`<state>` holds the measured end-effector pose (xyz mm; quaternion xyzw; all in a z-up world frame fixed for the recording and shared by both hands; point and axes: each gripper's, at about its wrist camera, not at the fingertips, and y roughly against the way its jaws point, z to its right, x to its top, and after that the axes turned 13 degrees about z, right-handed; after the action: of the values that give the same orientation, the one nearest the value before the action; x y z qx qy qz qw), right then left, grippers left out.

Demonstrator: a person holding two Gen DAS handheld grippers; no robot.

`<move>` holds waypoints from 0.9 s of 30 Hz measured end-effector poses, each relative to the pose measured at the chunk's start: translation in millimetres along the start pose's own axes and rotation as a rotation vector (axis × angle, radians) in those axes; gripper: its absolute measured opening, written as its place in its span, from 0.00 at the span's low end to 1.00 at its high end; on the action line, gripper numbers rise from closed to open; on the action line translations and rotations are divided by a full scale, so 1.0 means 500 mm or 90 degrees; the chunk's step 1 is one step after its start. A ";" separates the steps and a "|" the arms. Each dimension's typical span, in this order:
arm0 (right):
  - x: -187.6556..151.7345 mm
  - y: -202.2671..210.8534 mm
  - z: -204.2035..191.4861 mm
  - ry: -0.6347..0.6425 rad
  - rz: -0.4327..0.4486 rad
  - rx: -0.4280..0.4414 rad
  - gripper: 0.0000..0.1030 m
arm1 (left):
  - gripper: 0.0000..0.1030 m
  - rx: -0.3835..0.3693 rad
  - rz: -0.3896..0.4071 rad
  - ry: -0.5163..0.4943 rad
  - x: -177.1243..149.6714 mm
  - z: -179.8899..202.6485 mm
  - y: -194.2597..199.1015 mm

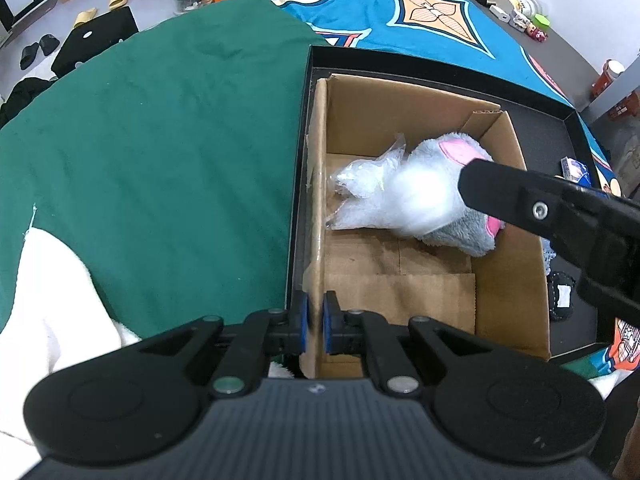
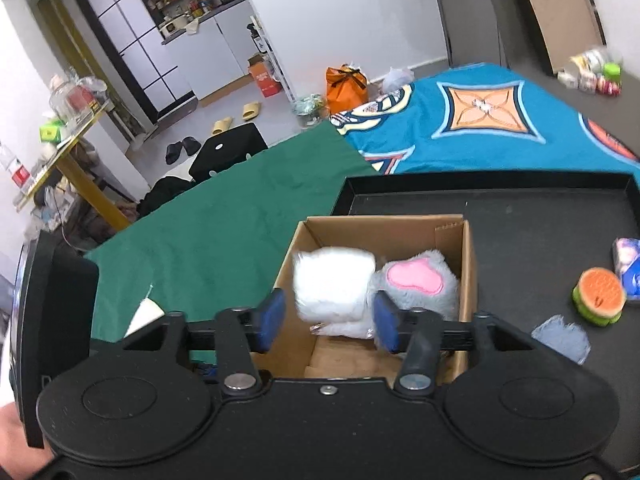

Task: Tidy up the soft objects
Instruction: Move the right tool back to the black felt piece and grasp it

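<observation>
A cardboard box (image 1: 508, 216) (image 2: 468, 264) stands in a black tray (image 1: 560, 120) (image 2: 520, 216). Inside it lie a grey plush paw with pink pads (image 1: 464, 232) (image 2: 416, 280) and a white fluffy bag in clear plastic (image 1: 404, 192) (image 2: 332, 284), blurred. My left gripper (image 1: 315, 326) is shut on the box's near left wall. My right gripper (image 2: 326, 320) is open just above the box, with the white bag between and beyond its fingers. Its black body (image 1: 560, 216) reaches in from the right in the left wrist view.
On the tray right of the box lie a burger-shaped toy (image 2: 598, 296), a blue packet (image 2: 630, 268) and a blue-grey cloth (image 2: 562, 338). A green cloth (image 1: 160, 140) and a teal patterned blanket (image 1: 420, 12) cover the bed. A white cloth (image 1: 52, 292) lies at the left.
</observation>
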<state>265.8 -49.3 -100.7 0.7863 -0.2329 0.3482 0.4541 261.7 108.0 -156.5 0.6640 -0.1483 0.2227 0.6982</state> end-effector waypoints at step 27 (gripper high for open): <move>-0.106 0.136 0.241 -0.050 0.000 -0.163 0.51 | 0.11 0.054 0.023 -0.065 0.002 0.048 0.023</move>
<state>225.6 -185.0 -144.9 0.7353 -0.2928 0.2842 0.5411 258.6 84.3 -144.4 0.7007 -0.1860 0.2069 0.6570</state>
